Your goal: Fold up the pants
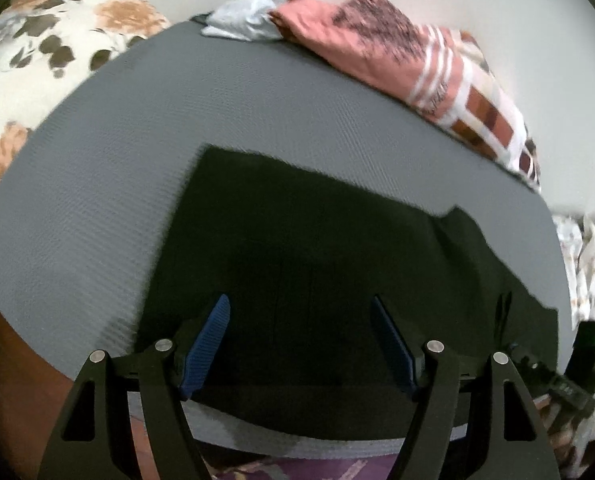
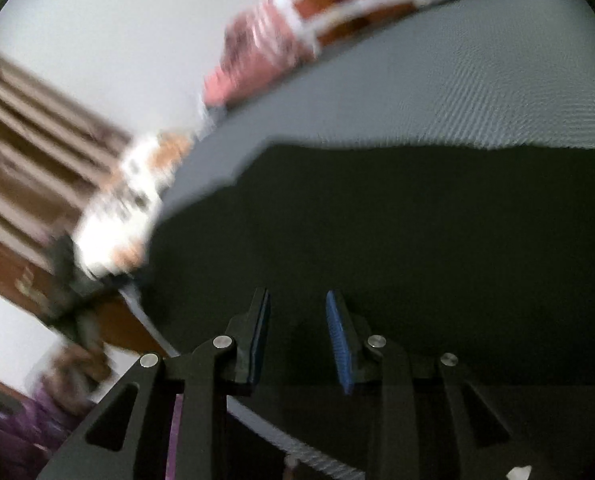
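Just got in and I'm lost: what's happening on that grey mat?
A person holding two tongs is folding dark pants spread flat on the grey mat. The left tongs hang open over the near part of the pants, gripping nothing. The right tongs are also open above the fabric, though less wide, and that view is blurred. A pink patterned blanket lies along the mat's far edge, apart from the pants.

**Both grippers open, nothing held**

The left gripper has its two blue-padded fingers spread wide apart, with nothing between them. It points forward and down. The right gripper is also parted, but with a narrower gap, and its fingers grip nothing. Its view is tilted and blurred.
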Available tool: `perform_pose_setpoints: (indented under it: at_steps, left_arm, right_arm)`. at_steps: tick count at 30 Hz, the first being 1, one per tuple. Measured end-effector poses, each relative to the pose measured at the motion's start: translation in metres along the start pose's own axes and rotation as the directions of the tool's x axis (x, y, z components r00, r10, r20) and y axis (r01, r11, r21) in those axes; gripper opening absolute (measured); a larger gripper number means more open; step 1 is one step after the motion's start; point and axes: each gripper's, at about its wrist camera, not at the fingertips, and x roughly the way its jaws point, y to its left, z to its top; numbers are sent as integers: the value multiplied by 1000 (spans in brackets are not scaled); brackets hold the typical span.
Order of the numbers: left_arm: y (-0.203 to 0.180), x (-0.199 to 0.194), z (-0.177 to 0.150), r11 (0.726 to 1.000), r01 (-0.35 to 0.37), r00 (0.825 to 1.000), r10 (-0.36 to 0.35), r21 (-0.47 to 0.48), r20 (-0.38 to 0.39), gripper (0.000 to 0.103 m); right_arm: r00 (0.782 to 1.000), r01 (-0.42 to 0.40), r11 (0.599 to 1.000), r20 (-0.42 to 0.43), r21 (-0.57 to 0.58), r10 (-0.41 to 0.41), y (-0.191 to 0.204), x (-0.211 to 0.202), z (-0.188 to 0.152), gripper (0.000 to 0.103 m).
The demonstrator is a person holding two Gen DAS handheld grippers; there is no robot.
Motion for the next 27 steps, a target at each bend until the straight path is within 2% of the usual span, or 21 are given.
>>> perform_pose_setpoints:
  at_steps: [2, 6, 8, 9, 11, 13, 15, 16, 19, 21, 24, 25, 26, 27]
  left_arm:
    - [15, -7, 10, 1000, -23, 1000, 23, -5, 3, 73]
    - [48, -8, 30, 999, -45, 998, 46, 28, -37, 75]
    - [61, -1, 34, 999, 31, 996, -27, 39, -87, 75]
    - [66, 5, 35, 995, 92, 990, -86, 45, -112, 75]
    - [69, 18, 34, 987, 140, 979, -126, 77, -161, 75]
    - [69, 31, 32, 975, 198, 963, -173, 106, -209, 75]
    - [71, 41, 30, 959, 273, 939, -248, 80, -237, 75]
    - [71, 45, 30, 952, 299, 929, -274, 68, -247, 75]
    - [76, 49, 38, 944, 320, 926, -294, 77, -238, 75]
    - [85, 52, 46, 924, 381, 904, -363, 41, -226, 75]
    - [92, 58, 58, 904, 428, 880, -419, -11, -225, 75]
    - [88, 59, 60, 905, 426, 881, -415, 1, -228, 73]
    - [82, 58, 60, 911, 409, 890, -390, 40, -235, 73]
    - [68, 57, 58, 919, 372, 909, -332, 131, -254, 70]
  right_arm:
    - [1000, -19, 1000, -3, 25, 19, -1, -5, 2, 24]
    - [988, -121, 991, 104, 58, 115, 0, -30, 4, 25]
    - [982, -149, 984, 129, 92, 137, -2, -32, 2, 31]
    - [980, -164, 979, 130, 118, 148, -6, -29, -1, 36]
    - [981, -172, 971, 114, 164, 155, -10, -21, -6, 38]
    - [984, -170, 964, 92, 204, 154, -15, -12, -11, 38]
    - [986, -157, 967, 82, 203, 143, -13, -9, -15, 38]
    - [987, -149, 970, 82, 191, 135, -10, -11, -14, 38]
    - [990, -132, 974, 79, 182, 120, -5, -11, -11, 46]
    - [989, -136, 972, 81, 193, 122, -5, -9, -11, 51]
    - [990, -131, 972, 80, 197, 117, -3, -8, -13, 54]
    - [990, -130, 972, 81, 197, 115, -3, -8, -13, 54]
    - [990, -130, 971, 83, 199, 115, -3, -9, -14, 56]
    - [990, -130, 971, 86, 201, 115, -3, -10, -16, 57]
